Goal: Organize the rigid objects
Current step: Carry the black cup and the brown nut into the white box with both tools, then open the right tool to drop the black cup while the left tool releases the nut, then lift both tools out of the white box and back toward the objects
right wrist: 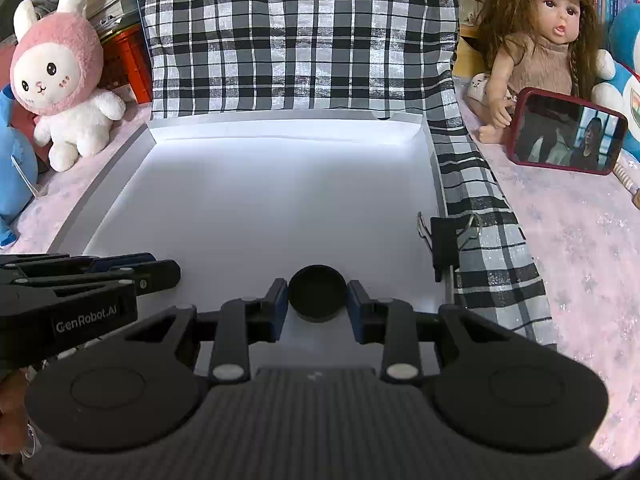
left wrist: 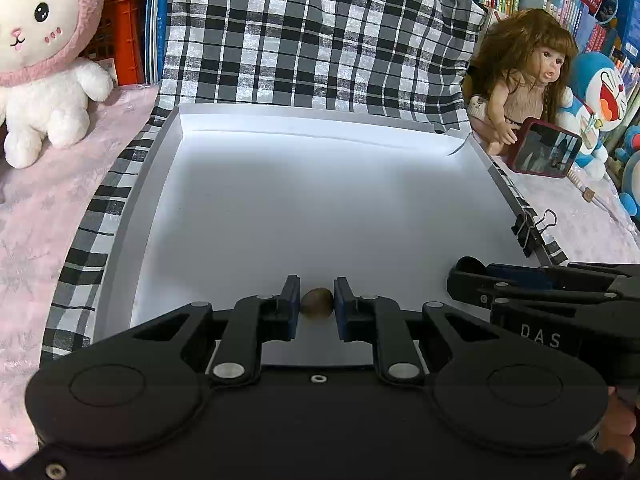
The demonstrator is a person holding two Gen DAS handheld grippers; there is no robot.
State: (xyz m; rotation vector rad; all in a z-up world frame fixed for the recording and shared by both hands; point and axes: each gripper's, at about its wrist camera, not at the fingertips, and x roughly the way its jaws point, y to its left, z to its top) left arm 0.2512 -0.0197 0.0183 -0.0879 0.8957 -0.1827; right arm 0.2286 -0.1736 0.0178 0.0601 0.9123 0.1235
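Left tongs [left wrist: 317, 304] grip nut [left wrist: 317, 301], right tongs [right wrist: 317, 300] grip cap [right wrist: 317, 293]; lower squarely onto sheet [left wrist: 320, 200] ahead before releasing.

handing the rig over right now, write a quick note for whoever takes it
Left gripper: fingers either side of a small brown nut-like object; contact not clear.
Right gripper: fingers either side of a black round cap; grip also unclear.
Both sit near the front of the white tray; no other loose pieces show on it.
Done: nothing visibly sorted.
Left: confirm both grips, then place each item.
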